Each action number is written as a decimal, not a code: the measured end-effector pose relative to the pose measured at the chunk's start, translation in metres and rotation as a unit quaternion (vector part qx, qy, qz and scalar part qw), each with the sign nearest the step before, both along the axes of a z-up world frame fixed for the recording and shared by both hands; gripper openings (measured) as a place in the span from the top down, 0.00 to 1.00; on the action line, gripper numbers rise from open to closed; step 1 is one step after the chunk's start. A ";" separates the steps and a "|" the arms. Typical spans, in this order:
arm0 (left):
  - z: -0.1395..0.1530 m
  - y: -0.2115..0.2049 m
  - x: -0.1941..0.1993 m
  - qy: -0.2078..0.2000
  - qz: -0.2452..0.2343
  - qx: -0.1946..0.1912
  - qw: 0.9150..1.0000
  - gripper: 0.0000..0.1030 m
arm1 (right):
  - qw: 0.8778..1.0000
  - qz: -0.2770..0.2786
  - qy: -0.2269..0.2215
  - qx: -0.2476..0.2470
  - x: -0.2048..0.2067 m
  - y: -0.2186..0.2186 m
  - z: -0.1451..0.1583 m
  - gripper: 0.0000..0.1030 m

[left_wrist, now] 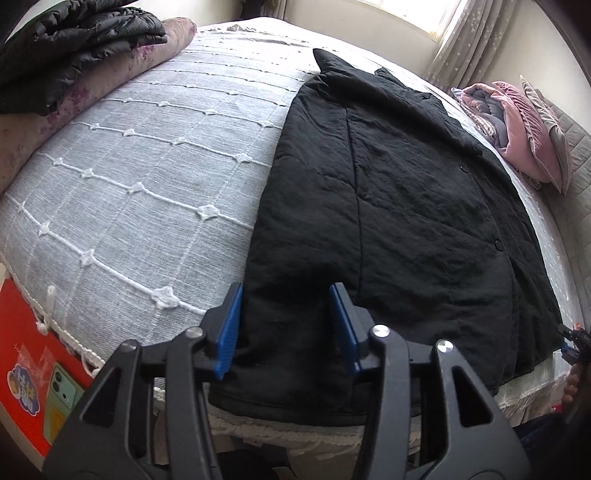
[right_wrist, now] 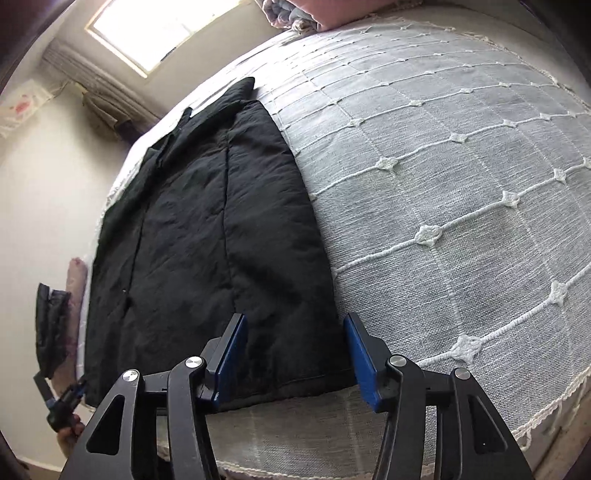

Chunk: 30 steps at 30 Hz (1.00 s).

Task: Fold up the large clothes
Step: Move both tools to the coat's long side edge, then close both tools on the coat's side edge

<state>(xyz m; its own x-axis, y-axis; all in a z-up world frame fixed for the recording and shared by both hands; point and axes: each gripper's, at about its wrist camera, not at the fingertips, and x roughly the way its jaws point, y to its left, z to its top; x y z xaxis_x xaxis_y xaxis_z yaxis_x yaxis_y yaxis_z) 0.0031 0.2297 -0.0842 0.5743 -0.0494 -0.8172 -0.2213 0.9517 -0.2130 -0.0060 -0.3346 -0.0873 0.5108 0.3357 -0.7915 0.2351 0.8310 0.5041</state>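
— Bedroom with a bright window [left_wrist: 413, 11] and curtains; wide bed [left_wrist: 147, 177] under a grey coverlet stitched with white knots.

— And lying on it?

— Black padded coat [left_wrist: 388, 206], spread flat, collar at the far end, hem at the near edge of the mattress. Looks already narrowed by side folds, though hard to say for sure.

— Position against the tools?

— Left gripper [left_wrist: 288, 328] with jaws spread wide, the coat's near left hem corner sitting right between them, apparently no pinch made yet. Right gripper [right_wrist: 295, 354] likewise spread, the opposite hem corner between its jaws, coverlet just beyond the outer blue pad [right_wrist: 364, 363].

— Risks from here?

— Probably three. Closing too shallow: only the top layer caught, lower layers sliding off the slick fabric when lifted. Closing too deep: coverlet pinched along with the hem, dragging the bedding forward. Uneven lift between the two sides: hem skewed, fold landing crooked near the collar.

— Anything nearby to snag?

— Not close. Dark puffer jacket [left_wrist: 74, 40] folded on a mauve bolster well off beyond the left jaws; pink bedding [left_wrist: 517, 125] far off to the other side. Both apart from the coat.

— Best guess at the step?

— About to grip both hem corners for a lengthwise fold toward the collar.
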 end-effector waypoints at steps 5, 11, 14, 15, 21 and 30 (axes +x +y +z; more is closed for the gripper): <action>-0.004 0.014 -0.004 0.005 0.020 -0.045 0.999 0.53 | 1.000 0.018 -0.001 0.008 0.004 0.007 -0.002 0.47; -0.005 0.009 -0.009 0.001 0.012 -0.065 0.998 0.53 | 0.998 0.019 -0.021 0.048 0.000 0.002 0.002 0.47; -0.006 -0.001 -0.007 0.007 0.010 -0.032 0.999 0.52 | 1.000 0.017 -0.002 0.025 0.002 0.003 -0.002 0.46; -0.007 -0.001 -0.006 0.008 0.014 -0.032 0.999 0.52 | 1.000 0.015 0.007 0.014 0.003 0.004 -0.005 0.46; -0.013 0.001 -0.001 0.016 0.035 -0.037 0.999 0.50 | 1.000 0.020 0.019 -0.012 0.009 0.009 -0.008 0.46; -0.016 0.020 -0.002 0.012 0.066 -0.077 0.995 0.69 | 0.998 0.013 0.030 -0.046 0.014 0.019 -0.009 0.61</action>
